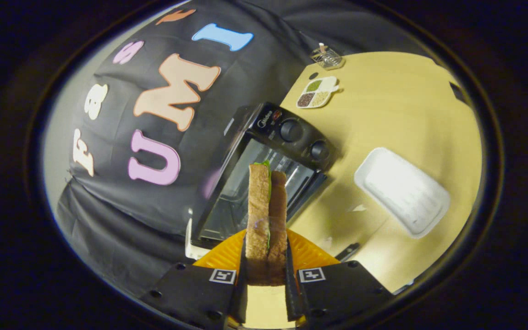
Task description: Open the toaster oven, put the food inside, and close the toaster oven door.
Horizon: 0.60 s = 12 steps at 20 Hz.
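Observation:
A sandwich (pixel 266 215) of two brown bread slices with green lettuce stands on edge between my fingers, and my gripper (pixel 266 270) is shut on it. Beyond the sandwich sits the black toaster oven (pixel 273 160) on the wooden table, with two knobs (pixel 290 130) on its panel. Its glass door (pixel 234 201) hangs down open toward me, and the wire rack inside shows behind the sandwich. The sandwich is held above the open door, in front of the oven's mouth.
A white empty tray (pixel 401 190) lies on the table to the right of the oven. Farther off are a small divided dish of grains (pixel 317 93) and a clear container (pixel 327 57). The table (pixel 406 105) spreads beyond them.

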{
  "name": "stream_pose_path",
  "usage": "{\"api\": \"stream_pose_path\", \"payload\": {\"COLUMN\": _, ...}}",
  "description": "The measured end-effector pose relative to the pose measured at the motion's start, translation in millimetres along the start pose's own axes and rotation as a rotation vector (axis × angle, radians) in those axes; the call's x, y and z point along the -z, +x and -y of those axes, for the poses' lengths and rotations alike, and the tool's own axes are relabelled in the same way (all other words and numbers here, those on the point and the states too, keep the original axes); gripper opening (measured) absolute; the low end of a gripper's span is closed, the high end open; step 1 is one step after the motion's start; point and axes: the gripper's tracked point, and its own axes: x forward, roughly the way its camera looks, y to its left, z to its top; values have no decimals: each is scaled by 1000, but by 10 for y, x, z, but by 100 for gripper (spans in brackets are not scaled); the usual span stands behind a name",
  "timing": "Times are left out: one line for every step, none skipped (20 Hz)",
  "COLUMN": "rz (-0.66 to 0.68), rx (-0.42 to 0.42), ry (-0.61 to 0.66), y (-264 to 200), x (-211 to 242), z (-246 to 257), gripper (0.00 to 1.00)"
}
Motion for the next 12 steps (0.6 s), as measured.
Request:
{"api": "stream_pose_path", "payload": {"rz": 14, "rx": -26, "ry": 60, "y": 77, "x": 35, "z": -84, "gripper": 35}}
{"api": "stream_pose_path", "payload": {"rz": 28, "rx": -43, "ry": 112, "y": 172, "x": 68, "z": -139, "gripper": 35}}
{"api": "stream_pose_path", "payload": {"rz": 39, "rx": -50, "ry": 147, "y": 282, "x": 110, "z": -171, "gripper": 35}}
{"api": "stream_pose_path", "payload": {"rz": 41, "rx": -51, "ry": 170, "y": 403, "x": 161, "z": -180, "gripper": 35}}
{"api": "stream_pose_path", "payload": {"rz": 36, "rx": -55, "ry": 188, "y": 506, "x": 227, "z": -212, "gripper": 35}}
{"api": "stream_pose_path", "payload": {"rz": 38, "rx": -61, "ry": 192, "y": 616, "x": 268, "z": -241, "gripper": 35}}
{"api": "stream_pose_path", "payload": {"rz": 34, "rx": -59, "ry": 189, "y": 713, "x": 309, "z": -243, "gripper": 35}}
{"api": "stream_pose_path", "payload": {"rz": 35, "rx": -55, "ry": 187, "y": 792, "x": 354, "z": -248, "gripper": 35}}
{"api": "stream_pose_path", "payload": {"rz": 46, "rx": -51, "ry": 188, "y": 892, "x": 357, "z": -239, "gripper": 35}}
{"api": "stream_pose_path", "payload": {"rz": 56, "rx": -52, "ry": 193, "y": 974, "x": 350, "z": -242, "gripper": 35}}
{"api": "stream_pose_path", "payload": {"rz": 65, "rx": -53, "ry": 196, "y": 1055, "x": 334, "z": -243, "gripper": 35}}
{"api": "stream_pose_path", "payload": {"rz": 71, "rx": -47, "ry": 189, "y": 1107, "x": 339, "z": -233, "gripper": 35}}
